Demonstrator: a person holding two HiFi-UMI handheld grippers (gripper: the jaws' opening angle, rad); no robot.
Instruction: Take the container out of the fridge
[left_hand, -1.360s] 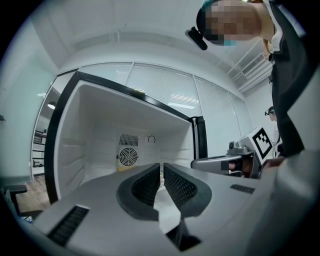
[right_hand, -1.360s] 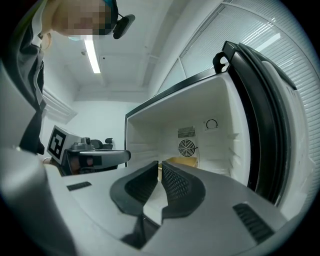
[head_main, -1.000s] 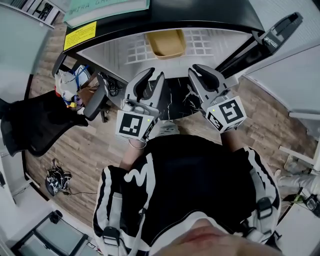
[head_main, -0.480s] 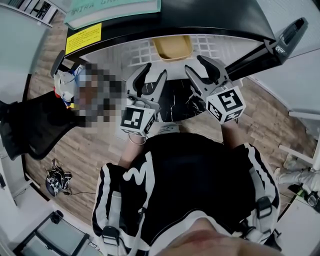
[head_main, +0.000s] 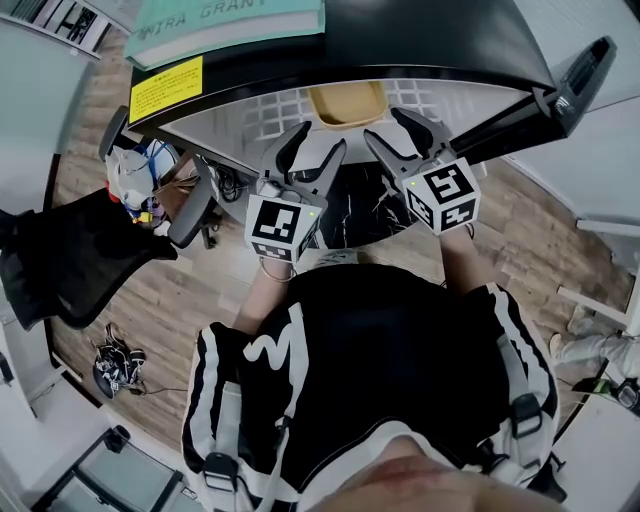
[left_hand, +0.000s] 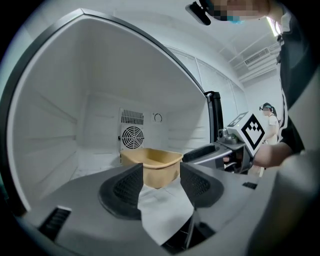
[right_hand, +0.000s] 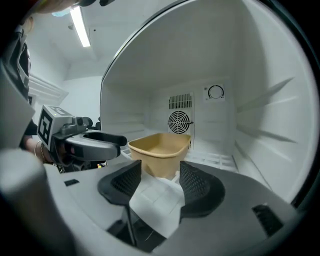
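Observation:
A tan, empty plastic container (head_main: 347, 103) stands on the white wire shelf (head_main: 270, 105) inside the open fridge, in front of the rear fan grille (left_hand: 132, 136). Both grippers hover side by side at the fridge mouth, short of the container. My left gripper (head_main: 312, 150) is open; its jaws have just been opening, with nothing between them, and the container (left_hand: 151, 165) shows beyond them. My right gripper (head_main: 384, 127) is open too, its jaws also just opened, empty, with the container (right_hand: 161, 150) ahead. Each gripper sees the other beside it.
The fridge door (head_main: 565, 75) stands open at the right. A teal book (head_main: 230, 20) lies on top of the fridge. A black office chair (head_main: 70, 250) and a cluttered bag (head_main: 140, 170) sit on the wooden floor at the left. Another person (left_hand: 272, 117) stands far behind.
Both grippers have moved forward toward the fridge opening and the container. The jaws of both have spread from nearly shut to wide apart.

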